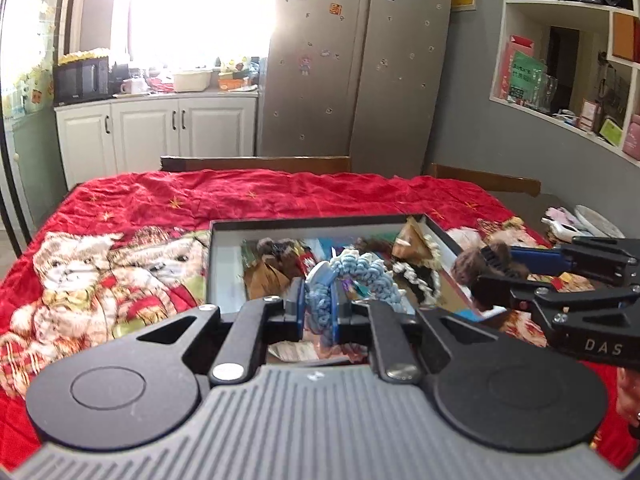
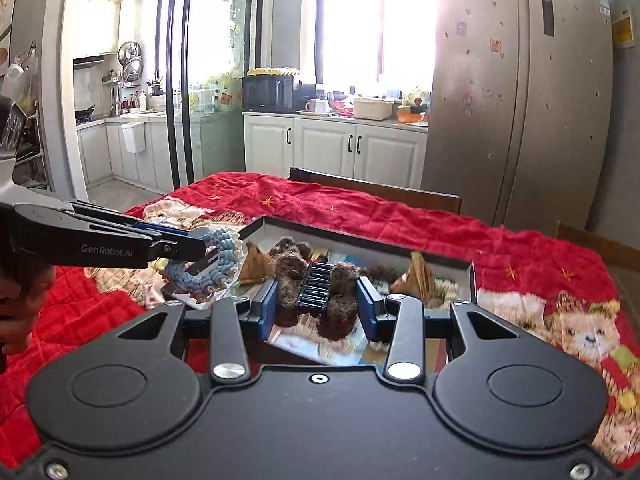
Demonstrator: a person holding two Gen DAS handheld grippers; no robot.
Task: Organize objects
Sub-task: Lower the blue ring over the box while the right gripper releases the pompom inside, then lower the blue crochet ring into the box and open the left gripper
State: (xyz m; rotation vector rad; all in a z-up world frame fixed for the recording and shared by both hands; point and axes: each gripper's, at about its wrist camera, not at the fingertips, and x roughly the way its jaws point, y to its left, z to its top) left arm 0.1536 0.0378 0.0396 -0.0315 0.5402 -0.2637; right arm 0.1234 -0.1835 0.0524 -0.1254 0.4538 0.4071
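My left gripper (image 1: 318,300) is shut on a light blue braided hair clip (image 1: 360,268), held just above the near edge of a shallow grey-rimmed box (image 1: 224,240). The box lies on the red quilt and holds several hair accessories. In the right wrist view, my right gripper (image 2: 318,308) is shut on a brown fuzzy claw clip (image 2: 290,268) with black teeth, over the same box (image 2: 360,240). Each gripper also shows in the other's view: the right gripper (image 1: 494,268) at the right with its brown clip, and the left gripper (image 2: 198,242) at the left with the blue clip (image 2: 212,268).
A red quilt with a bear pattern (image 1: 120,264) covers the table. Wooden chair backs (image 1: 256,162) stand beyond its far edge. Behind them are a steel fridge (image 1: 360,60), white cabinets (image 1: 160,128) and a wall shelf (image 1: 560,80). A hand (image 2: 20,304) grips the left tool.
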